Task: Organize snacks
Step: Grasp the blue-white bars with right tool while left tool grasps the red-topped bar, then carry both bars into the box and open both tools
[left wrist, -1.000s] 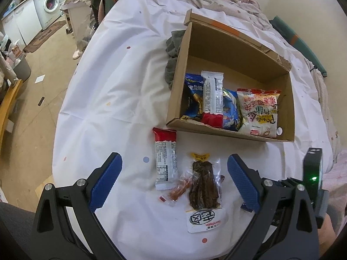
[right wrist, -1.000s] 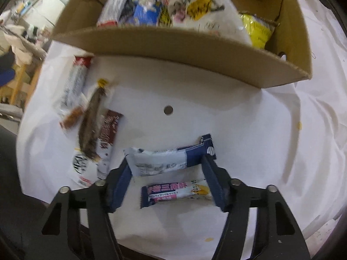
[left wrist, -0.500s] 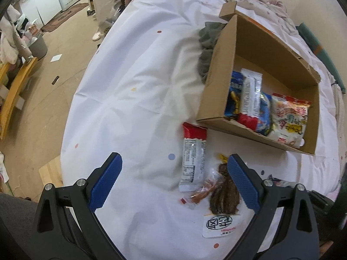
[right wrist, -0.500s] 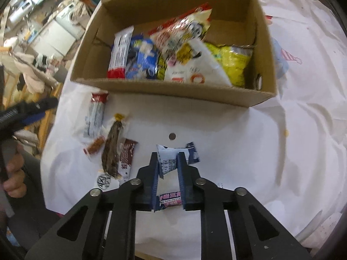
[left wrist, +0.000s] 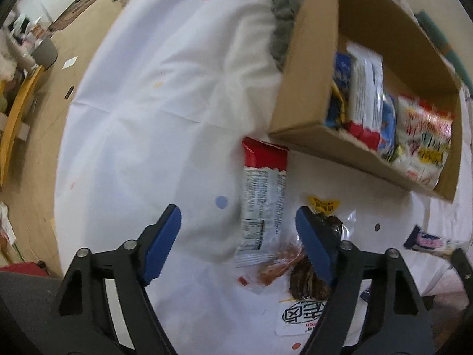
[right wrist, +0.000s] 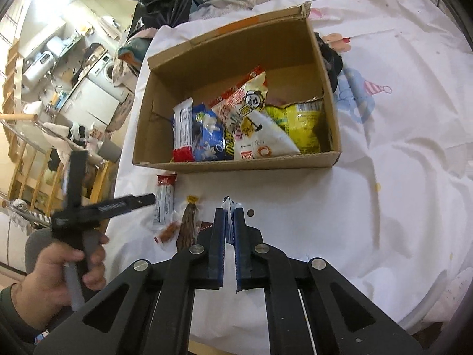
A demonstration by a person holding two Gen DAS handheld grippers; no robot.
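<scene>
A red-and-white snack bar (left wrist: pixel 263 201) lies on the white cloth just in front of the cardboard box (left wrist: pixel 298 88). My left gripper (left wrist: pixel 239 224) points down over the bar. Its jaws are closing with the bar between them, and the blue pads (left wrist: pixel 165 236) stand clear of it. A dark jerky packet (left wrist: pixel 307 275) and a small orange snack (left wrist: pixel 278 269) lie beside the bar, partly under the right finger. My right gripper (right wrist: pixel 229 216) is shut on a white-and-blue wrapper (right wrist: pixel 228 205), held above the cloth in front of the box (right wrist: pixel 236 165), which holds several snack bags.
A pink-and-blue bar (left wrist: pixel 428 241) lies on the cloth at the right. A grey cloth (left wrist: pixel 283 20) sits behind the box's left corner. The table edge curves along the left, with floor below. A person's hand (right wrist: pixel 68 263) holds the left gripper's handle.
My left gripper has dropped toward the red-and-white bar and its jaws have narrowed. My right gripper has shut on the white-and-blue wrapper and lifted it off the cloth.
</scene>
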